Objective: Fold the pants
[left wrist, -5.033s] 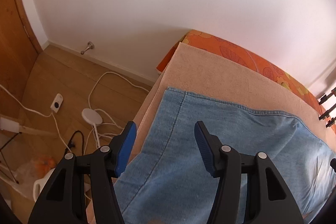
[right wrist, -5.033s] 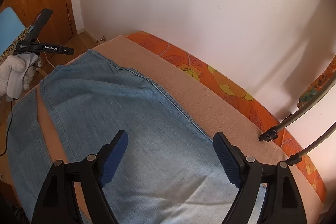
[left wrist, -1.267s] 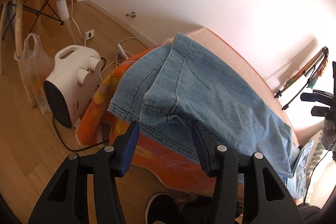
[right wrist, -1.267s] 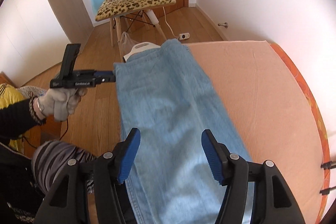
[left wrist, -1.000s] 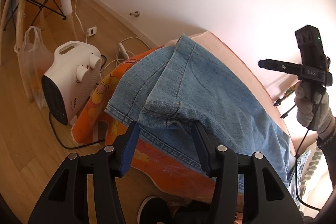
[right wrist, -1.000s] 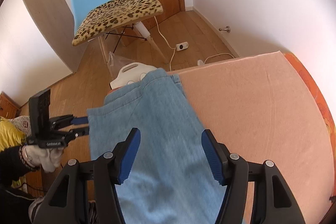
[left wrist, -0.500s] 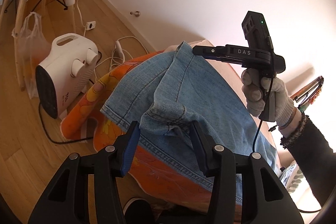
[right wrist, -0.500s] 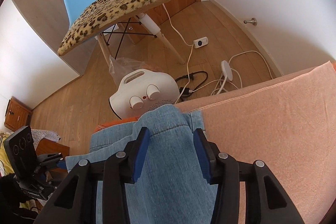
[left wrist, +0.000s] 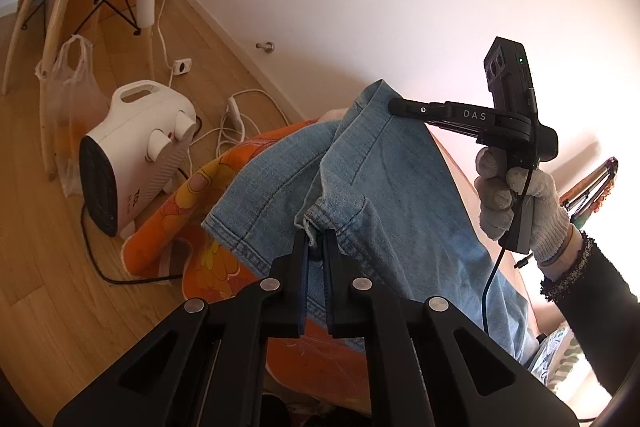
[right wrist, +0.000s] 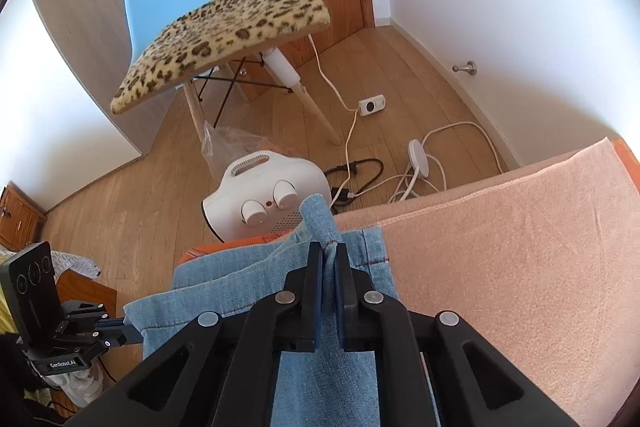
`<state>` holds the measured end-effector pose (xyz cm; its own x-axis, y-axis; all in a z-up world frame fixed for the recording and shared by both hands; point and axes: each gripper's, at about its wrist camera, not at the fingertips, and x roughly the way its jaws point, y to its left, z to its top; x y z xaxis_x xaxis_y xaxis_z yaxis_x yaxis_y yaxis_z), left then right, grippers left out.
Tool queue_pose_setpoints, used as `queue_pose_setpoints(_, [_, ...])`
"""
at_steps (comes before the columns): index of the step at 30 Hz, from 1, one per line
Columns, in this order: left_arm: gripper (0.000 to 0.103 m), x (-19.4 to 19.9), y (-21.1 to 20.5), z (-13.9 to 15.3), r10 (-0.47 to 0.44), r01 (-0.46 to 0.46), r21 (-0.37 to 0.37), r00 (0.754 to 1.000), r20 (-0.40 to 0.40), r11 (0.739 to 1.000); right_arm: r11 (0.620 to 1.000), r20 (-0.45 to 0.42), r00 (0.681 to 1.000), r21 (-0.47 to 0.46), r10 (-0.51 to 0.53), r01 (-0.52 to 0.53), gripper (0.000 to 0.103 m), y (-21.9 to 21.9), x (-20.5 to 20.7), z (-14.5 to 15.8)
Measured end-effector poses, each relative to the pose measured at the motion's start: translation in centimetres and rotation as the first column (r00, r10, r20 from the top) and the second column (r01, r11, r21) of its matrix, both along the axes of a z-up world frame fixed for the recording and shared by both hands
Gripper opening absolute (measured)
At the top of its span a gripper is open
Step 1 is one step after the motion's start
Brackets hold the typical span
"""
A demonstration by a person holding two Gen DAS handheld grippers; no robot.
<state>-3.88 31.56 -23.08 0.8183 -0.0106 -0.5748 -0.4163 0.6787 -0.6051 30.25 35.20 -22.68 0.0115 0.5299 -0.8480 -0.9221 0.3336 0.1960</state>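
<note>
Pants (right wrist: 360, 259) on towel (right wrist: 520, 267), heater (right wrist: 264, 199) beyond on floor, under chair (right wrist: 224, 15).

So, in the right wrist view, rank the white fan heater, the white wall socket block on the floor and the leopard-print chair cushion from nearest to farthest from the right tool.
1. White fan heater, on the floor just beyond the right tool, slightly left.
2. Socket block, farther back on the floor, slightly right.
3. Leopard-print cushion, on the chair, upper left.

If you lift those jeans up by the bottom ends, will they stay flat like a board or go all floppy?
Probably floppy: the jeans already bunch where the left gripper pinches the hem, and fold upward in the right gripper. The rest would likely sag and drag across the peach blanket. Denim looks thick, so likely fairly heavy.
</note>
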Motion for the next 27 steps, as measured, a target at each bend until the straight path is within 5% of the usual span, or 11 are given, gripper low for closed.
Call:
queue_pose_setpoints(4, [0.005, 0.0, 0.1, 0.5, 0.009, -0.009, 0.055, 1.000, -0.009, 0.998, 0.999, 0.007, 1.000, 0.033, -0.015, 0.015, 0.002, 0.8, 0.6, 1.2])
queue_pose_setpoints(9, [0.005, 0.6, 0.8, -1.4, -0.010, 0.013, 0.048, 0.997, -0.071, 0.999, 0.999, 0.033, 0.999, -0.050, -0.003, 0.005, 0.004, 2.8, 0.2, -1.7])
queue_pose_setpoints(12, [0.008, 0.5, 0.8, -1.7, -0.020, 0.028, 0.073, 0.994, -0.104, 0.997, 0.997, 0.029, 0.999, -0.067, -0.021, 0.023, 0.019, 2.4, 0.4, -2.5])
queue_pose_setpoints(13, [0.010, 0.4, 0.8, -1.5, -0.019, 0.030, 0.093, 0.993, -0.118, 0.995, 0.998, 0.024, 0.999, -0.053, -0.037, 0.038, 0.036, 1.9, 0.5, -2.1])
queue_pose_setpoints(14, [0.011, 0.4, 0.9, -1.3, -0.014, 0.029, 0.112, 0.991, -0.131, 0.993, 0.998, 0.029, 0.998, -0.031, -0.053, 0.054, 0.042, 1.2, 0.6, -1.4])
queue_pose_setpoints(20, [0.013, -0.1, 1.0, 1.4, -0.028, 0.057, 0.226, 0.992, -0.127, 0.972, 0.984, 0.063, 0.982, 0.053, -0.176, 0.172, 0.047, -3.8, 1.5, 4.0])
queue_pose_setpoints(24, [0.033, 1.0, -0.9, 4.3, -0.119, 0.148, 0.315, 0.987, -0.110, 0.938, 0.958, 0.108, 0.955, 0.107, -0.276, 0.265, 0.059, -9.1, 1.1, 7.6])
queue_pose_setpoints(27, [0.036, 2.7, -3.0, 6.4, -0.211, 0.231, 0.343, 0.973, -0.095, 0.910, 0.930, 0.101, 0.929, 0.126, -0.357, 0.344, 0.059, -13.9, 0.7, 9.7])
